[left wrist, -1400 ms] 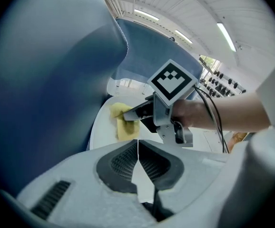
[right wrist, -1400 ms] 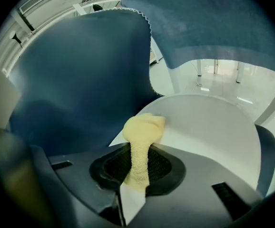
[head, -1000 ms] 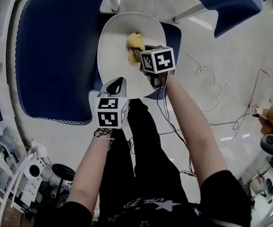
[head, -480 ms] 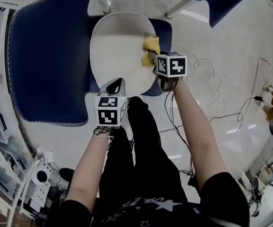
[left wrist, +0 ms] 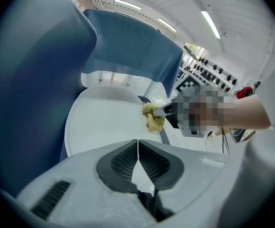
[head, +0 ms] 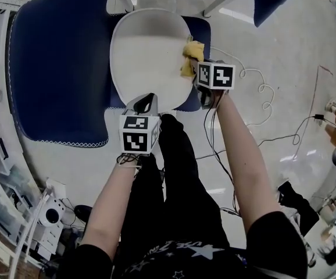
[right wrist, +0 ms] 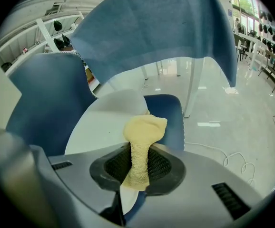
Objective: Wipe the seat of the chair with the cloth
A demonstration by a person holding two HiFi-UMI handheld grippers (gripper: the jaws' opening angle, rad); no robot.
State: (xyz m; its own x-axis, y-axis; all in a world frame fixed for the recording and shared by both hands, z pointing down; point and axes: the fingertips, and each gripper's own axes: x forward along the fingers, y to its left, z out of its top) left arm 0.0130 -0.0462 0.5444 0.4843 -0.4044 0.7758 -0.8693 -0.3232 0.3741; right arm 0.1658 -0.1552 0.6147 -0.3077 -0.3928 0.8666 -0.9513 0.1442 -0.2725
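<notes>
**Cloth pinched in the right claw at the seat's right rim, with the seat lying to its left**

In the head view's upper middle, the right claw (head: 192,70) is closed on the yellow cloth (head: 191,56). The right gripper view shows the cloth running lengthwise along the jaws, its bunched end sticking out past the tips over the right edge of the white seat (head: 145,51). Whether the cloth presses on the seat or only hangs just above it cannot be told. Nearly all of the seat lies left of this claw in that frame, so the next stroke likely has to sweep leftward across it. The left claw (head: 146,100) sits below the seat's near edge, jaws together on nothing and well apart from the cloth, so the right hand is the nearer one.
</notes>
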